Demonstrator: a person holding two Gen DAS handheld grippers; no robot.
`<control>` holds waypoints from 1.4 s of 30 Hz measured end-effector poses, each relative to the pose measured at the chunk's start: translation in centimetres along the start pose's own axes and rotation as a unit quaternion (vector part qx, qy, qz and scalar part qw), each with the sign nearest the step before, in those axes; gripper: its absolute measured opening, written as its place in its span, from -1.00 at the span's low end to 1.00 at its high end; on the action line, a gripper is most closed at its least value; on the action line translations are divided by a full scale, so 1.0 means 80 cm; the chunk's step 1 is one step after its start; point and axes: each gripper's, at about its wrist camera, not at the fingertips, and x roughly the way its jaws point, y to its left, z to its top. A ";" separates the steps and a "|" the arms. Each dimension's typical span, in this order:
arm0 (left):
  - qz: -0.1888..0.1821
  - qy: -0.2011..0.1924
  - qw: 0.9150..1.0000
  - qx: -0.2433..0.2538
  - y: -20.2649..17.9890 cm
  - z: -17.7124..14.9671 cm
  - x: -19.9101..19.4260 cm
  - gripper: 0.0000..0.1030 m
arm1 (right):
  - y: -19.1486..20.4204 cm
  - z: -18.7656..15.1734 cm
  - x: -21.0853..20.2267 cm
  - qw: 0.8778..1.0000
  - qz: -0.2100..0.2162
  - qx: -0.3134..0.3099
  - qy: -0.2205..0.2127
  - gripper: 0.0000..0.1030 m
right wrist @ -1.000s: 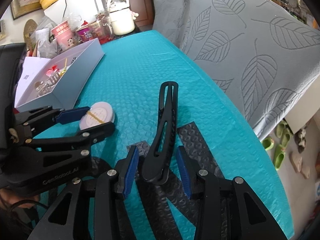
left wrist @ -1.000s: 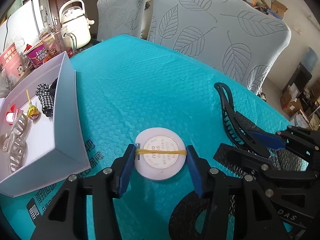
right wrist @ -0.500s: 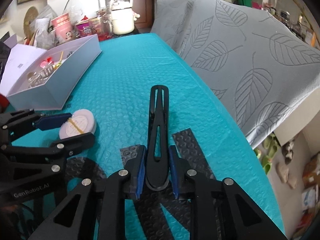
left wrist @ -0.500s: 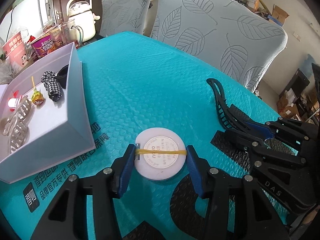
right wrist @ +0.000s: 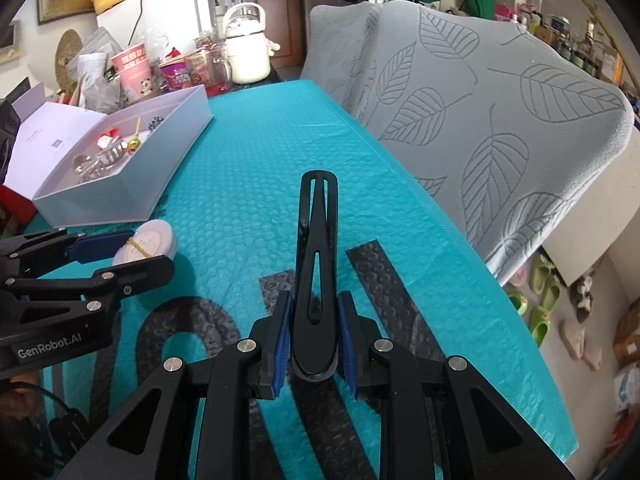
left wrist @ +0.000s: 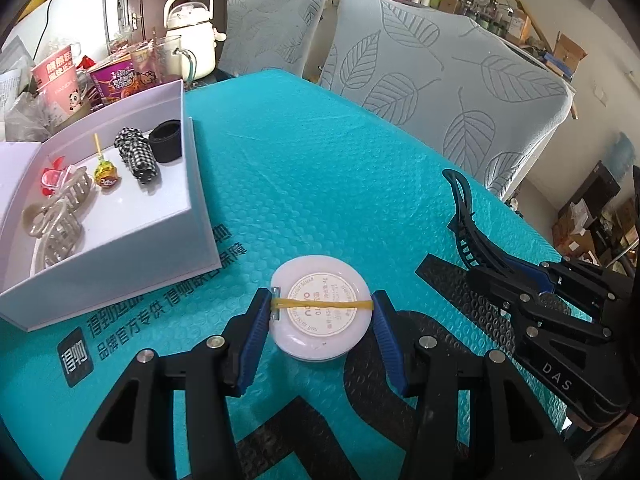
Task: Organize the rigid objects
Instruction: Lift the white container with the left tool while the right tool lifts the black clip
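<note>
A round white case (left wrist: 320,308) with a yellow rubber band across its label sits between the blue pads (left wrist: 256,328) of my left gripper (left wrist: 320,314), which is shut on it over the teal bubble mat (left wrist: 304,184). My right gripper (right wrist: 314,344) is shut on the thick end of a long black hair clip (right wrist: 316,240), whose tip points away from me. In the left wrist view the black hair clip (left wrist: 464,216) and right gripper (left wrist: 536,280) are at the right. In the right wrist view the round white case (right wrist: 146,240) and left gripper (right wrist: 138,250) are at the left.
An open white box (left wrist: 196,208), (right wrist: 120,196) stands left of the case and holds clear claw clips, a lollipop, a checked scrunchie and a black band. Behind it are cups and a white kettle (left wrist: 188,32). Leaf-print chairs (right wrist: 500,120) line the mat's right edge.
My right gripper closed its pads onto the black hair clip, which now stands straight between them. The left gripper, still holding the case, shifted so the white box appears nearer and more of its inside shows.
</note>
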 end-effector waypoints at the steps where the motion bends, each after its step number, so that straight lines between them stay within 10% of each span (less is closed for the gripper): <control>1: 0.002 -0.004 1.000 -0.002 0.000 -0.002 -0.005 -0.02 | 0.002 -0.001 -0.003 1.000 0.001 -0.001 -0.002 -0.57; 42: 0.133 -0.058 0.972 -0.184 0.142 -0.113 -0.135 -0.02 | 0.211 -0.011 -0.029 0.965 0.163 -0.204 -0.010 -0.57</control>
